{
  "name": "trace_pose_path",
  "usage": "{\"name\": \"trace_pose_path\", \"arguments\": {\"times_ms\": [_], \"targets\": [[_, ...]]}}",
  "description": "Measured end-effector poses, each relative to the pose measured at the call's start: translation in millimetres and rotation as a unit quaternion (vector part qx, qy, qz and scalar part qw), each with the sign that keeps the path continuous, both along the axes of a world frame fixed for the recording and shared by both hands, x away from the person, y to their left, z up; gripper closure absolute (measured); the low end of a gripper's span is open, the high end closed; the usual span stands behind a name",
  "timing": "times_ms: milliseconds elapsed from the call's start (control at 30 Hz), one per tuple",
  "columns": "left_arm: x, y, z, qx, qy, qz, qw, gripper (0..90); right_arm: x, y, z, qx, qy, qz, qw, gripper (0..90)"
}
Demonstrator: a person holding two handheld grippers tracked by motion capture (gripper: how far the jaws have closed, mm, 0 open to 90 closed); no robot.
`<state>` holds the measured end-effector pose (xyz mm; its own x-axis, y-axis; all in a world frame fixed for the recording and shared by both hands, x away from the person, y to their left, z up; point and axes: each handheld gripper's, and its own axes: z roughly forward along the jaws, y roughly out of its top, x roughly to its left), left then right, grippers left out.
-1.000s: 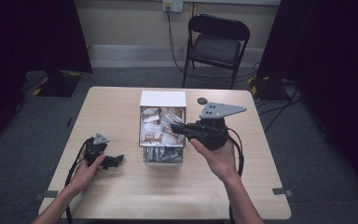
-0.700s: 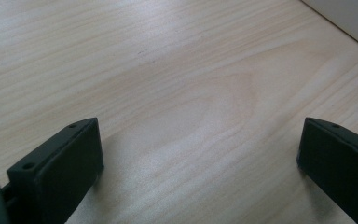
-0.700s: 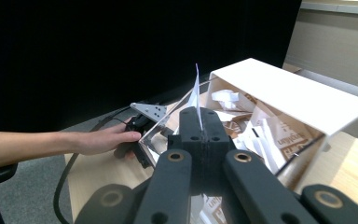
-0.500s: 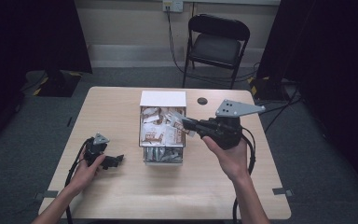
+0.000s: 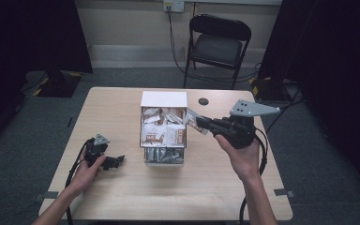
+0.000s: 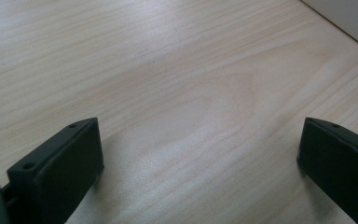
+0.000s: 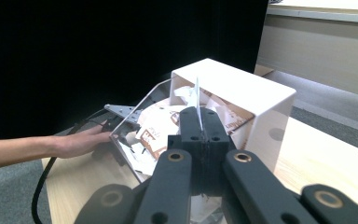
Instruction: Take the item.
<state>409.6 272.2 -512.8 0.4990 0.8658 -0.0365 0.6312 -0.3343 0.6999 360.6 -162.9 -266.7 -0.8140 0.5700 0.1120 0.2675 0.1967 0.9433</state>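
A white and clear box [image 5: 163,100] full of small brown-and-white packets [image 5: 161,131] stands in the middle of the wooden table [image 5: 206,187]. My right gripper [image 5: 200,123] hovers just right of the box, pointing left, shut on one thin packet [image 5: 192,117]. In the right gripper view that packet [image 7: 197,93] stands edge-on between the closed jaws of the right gripper [image 7: 199,116], with the box [image 7: 242,91] beyond. My left gripper [image 5: 114,162] rests low on the table left of the box. In the left gripper view the left gripper [image 6: 198,154] stands open with bare wood between its jaws.
A round dark hole [image 5: 203,101] sits in the tabletop behind the right gripper. A black folding chair [image 5: 218,44] stands past the table's far edge, with cables on the floor. Cables trail from both grippers toward the near edge.
My right gripper has drawn back to the right from over the box, still shut on the packet. The left gripper has stayed in place.
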Motion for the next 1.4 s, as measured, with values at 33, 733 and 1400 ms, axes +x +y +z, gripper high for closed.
{"name": "trace_pose_path", "arguments": {"times_ms": [33,733,1400], "targets": [[0.0,0.0,0.0,0.000,0.000,0.000,1.0000,0.0,0.0,0.0,0.0,0.000,0.000,0.000,1.0000,90.0],[0.0,0.0,0.0,0.000,0.000,0.000,1.0000,0.0,27.1,-26.3,-30.6,-0.021,0.032,-0.058,0.9976,90.0],[0.0,0.0,0.0,0.000,0.000,0.000,1.0000,0.0,61.8,-26.1,-93.5,-0.065,0.101,-0.079,0.9896,90.0]]}}
